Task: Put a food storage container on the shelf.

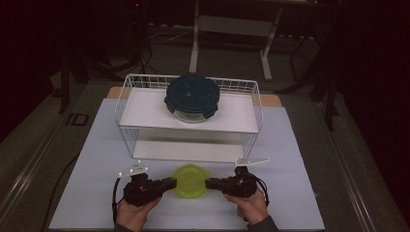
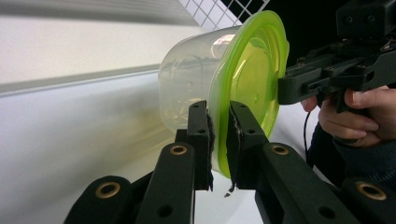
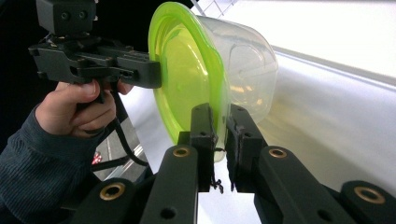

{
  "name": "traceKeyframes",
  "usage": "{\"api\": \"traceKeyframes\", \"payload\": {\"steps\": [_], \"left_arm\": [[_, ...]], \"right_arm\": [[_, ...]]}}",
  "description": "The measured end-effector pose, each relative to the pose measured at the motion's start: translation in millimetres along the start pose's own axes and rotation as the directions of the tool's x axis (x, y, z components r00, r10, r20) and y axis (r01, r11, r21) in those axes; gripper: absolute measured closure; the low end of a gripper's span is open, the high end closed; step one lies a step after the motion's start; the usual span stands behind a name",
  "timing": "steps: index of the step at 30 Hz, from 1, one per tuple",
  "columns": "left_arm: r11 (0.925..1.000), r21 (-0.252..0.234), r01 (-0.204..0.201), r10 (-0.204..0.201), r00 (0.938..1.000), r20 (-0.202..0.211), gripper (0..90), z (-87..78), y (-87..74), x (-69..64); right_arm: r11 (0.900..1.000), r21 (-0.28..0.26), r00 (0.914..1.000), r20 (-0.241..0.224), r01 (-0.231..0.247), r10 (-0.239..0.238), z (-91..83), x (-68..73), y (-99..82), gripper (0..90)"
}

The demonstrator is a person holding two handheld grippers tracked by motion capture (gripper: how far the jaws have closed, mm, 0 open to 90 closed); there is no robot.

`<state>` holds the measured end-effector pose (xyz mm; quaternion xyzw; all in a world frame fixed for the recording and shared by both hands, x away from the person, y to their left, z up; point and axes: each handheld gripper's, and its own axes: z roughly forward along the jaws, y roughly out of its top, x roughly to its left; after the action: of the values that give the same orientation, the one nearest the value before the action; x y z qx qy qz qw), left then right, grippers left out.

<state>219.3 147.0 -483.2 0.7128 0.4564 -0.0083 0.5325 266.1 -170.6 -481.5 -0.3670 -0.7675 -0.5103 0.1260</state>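
While the clear container with its green lid (image 1: 190, 181) is sitting near me on the table (image 1: 290, 193), I am clamping the left gripper (image 2: 219, 140) and right gripper (image 3: 219, 140) onto opposite lid rims; it is probably light, flexible, slippery.

No readable text, no labels, no brand marks, no numbers on anything in view (the dim high view blurs fine detail), no signs legible anywhere.
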Motion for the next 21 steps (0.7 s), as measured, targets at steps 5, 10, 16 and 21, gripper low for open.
{"api": "traceKeyframes", "payload": {"steps": [5,10,16,21], "left_arm": [[0.9999,-0.01,-0.012,0.012,0.9999,0.005,81.6,-3.6,6.0,-2.7],[0.9995,-0.022,-0.025,0.025,0.9997,0.009,81.7,-7.9,13.0,-5.1],[0.9988,-0.035,-0.035,0.036,0.9993,0.007,81.8,-11.7,18.9,-7.5],[0.9973,-0.051,-0.053,0.053,0.9985,0.012,81.8,-17.8,26.5,-11.6]], "right_arm": [[0.9998,-0.012,0.9999,0.001,0.014,-0.014,-2.6,2.7,5.8,81.7],[0.9993,-0.02,0.9995,0.001,0.03,-0.03,-6.1,7.3,13.4,81.7],[0.9982,-0.028,0.9986,0.003,0.053,-0.053,-8.7,11.9,21.3,81.7],[0.9965,-0.039,0.9972,0.0,0.075,-0.075,-12.3,17.5,28.4,81.8]]}}
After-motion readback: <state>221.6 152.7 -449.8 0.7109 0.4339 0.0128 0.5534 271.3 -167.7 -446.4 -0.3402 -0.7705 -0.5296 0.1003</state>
